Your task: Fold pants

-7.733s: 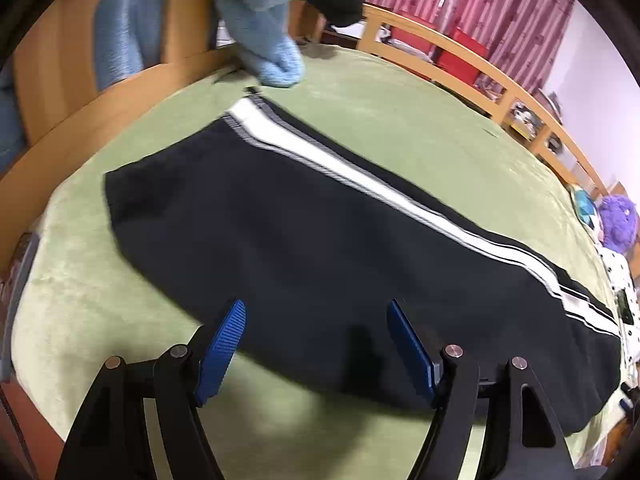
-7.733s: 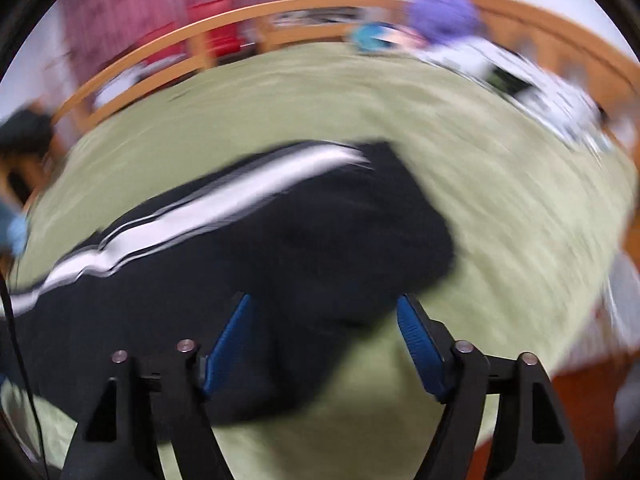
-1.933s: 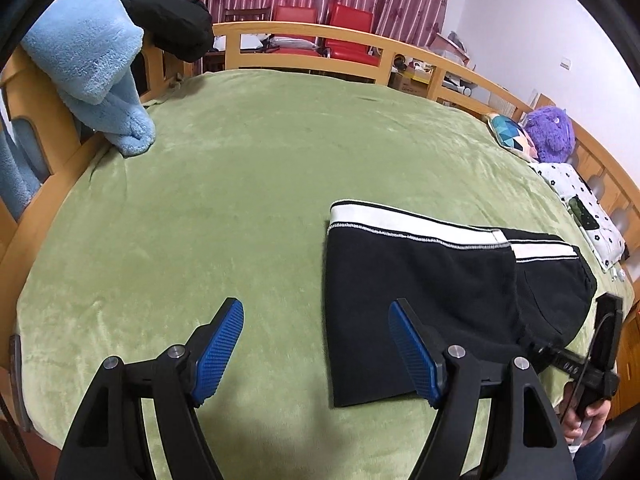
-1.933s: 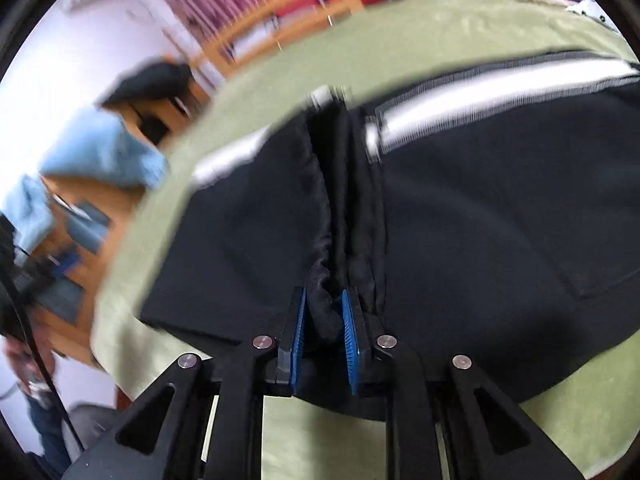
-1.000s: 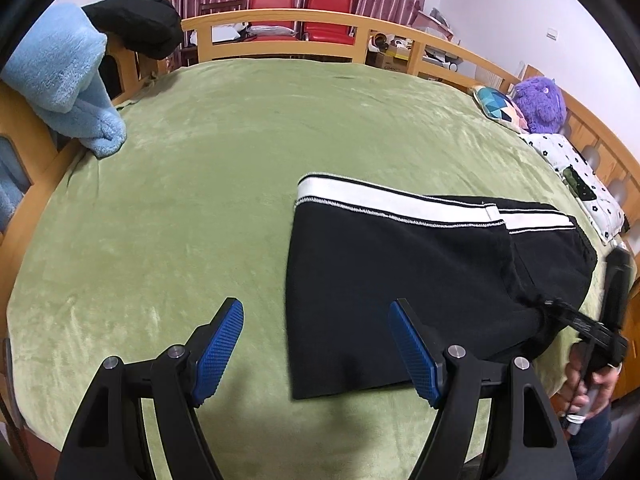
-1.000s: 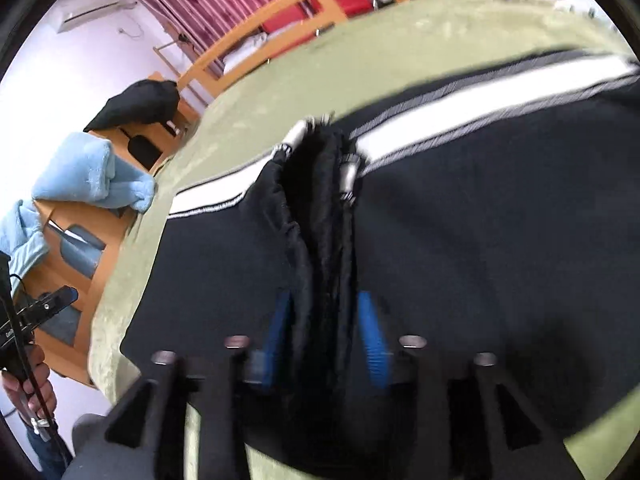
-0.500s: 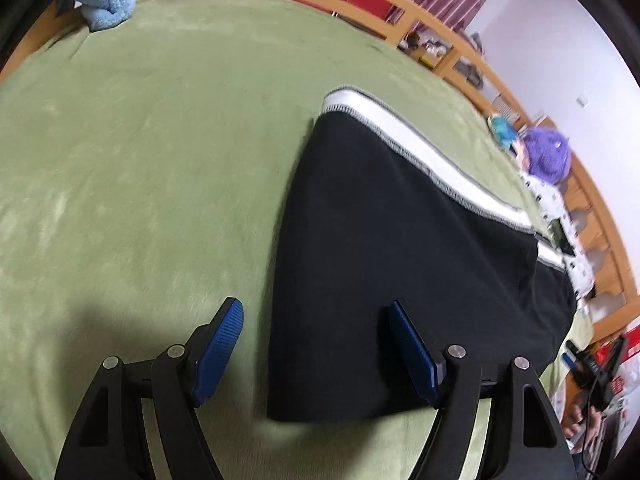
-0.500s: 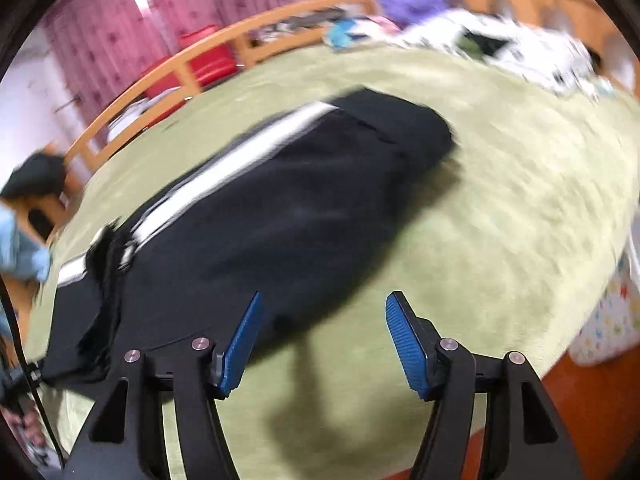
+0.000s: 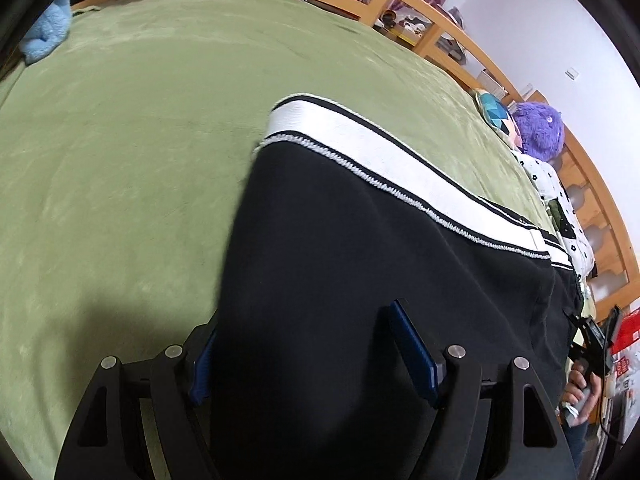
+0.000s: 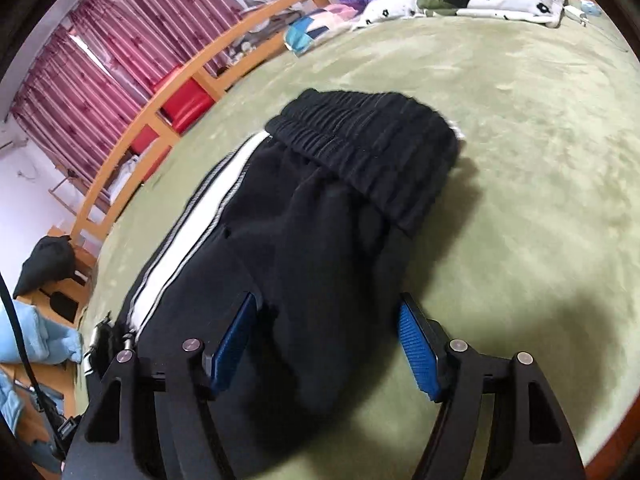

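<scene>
The left tool stands wide open over the folded pants near the bed's front edge; the right tool, jaws just opened, grips nothing.

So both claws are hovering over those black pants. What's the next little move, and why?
Probably close both on the near edge. The left gripper and right gripper, whose jaws have just been opening, stand open astride the folded pants, pinching nothing; another fold needs a grip.

bed: green blanket | rail: wood | curtains: maroon
</scene>
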{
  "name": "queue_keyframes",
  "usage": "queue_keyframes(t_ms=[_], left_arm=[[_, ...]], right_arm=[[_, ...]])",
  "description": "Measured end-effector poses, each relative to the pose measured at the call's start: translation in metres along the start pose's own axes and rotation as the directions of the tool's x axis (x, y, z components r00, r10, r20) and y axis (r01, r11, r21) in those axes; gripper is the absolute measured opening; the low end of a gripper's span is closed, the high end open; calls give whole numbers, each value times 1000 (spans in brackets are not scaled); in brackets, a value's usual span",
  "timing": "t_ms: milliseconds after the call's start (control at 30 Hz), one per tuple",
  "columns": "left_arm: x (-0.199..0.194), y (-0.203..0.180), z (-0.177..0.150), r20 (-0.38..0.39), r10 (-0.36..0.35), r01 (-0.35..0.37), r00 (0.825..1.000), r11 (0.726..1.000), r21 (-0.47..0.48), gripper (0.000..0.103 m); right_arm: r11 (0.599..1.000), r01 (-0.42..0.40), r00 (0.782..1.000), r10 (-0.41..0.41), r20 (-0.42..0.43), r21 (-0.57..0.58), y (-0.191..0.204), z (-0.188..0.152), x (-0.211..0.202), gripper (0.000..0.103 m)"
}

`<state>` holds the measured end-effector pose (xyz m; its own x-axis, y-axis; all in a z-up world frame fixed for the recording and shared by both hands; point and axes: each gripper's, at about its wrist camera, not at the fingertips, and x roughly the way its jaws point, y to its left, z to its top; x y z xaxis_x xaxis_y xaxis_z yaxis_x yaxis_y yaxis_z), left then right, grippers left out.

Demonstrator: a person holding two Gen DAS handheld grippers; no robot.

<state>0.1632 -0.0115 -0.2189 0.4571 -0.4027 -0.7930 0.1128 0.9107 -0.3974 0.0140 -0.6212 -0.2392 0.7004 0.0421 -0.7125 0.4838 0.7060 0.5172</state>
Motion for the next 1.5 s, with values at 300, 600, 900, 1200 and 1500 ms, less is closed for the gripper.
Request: queue_keyframes(t_ms=[300,600,900,1200,1500], left_arm=[[-5,11,10,-14,-148,146,989,986,-79,10],[-62,27,18,72,-239,246,968,964,-103,9],[-130,89,27,137,-102,117,985,988,-105,9],[-146,141,18,121,65,-47,991,988,-145,13],[-145,139,-21,52,187,-183,981,980,-82,32]], right_arm=[[998,-50,998,48,35,40,9,12,10,22],[999,-40,991,44,129,-32,81,13,-44,17],[987,-130,988,137,73,-94,156,-26,-60,17],[972,-177,983,168,-74,-153,183,-97,-35,20],[988,-5,984,-22,-175,-151,142,-115,-41,46]])
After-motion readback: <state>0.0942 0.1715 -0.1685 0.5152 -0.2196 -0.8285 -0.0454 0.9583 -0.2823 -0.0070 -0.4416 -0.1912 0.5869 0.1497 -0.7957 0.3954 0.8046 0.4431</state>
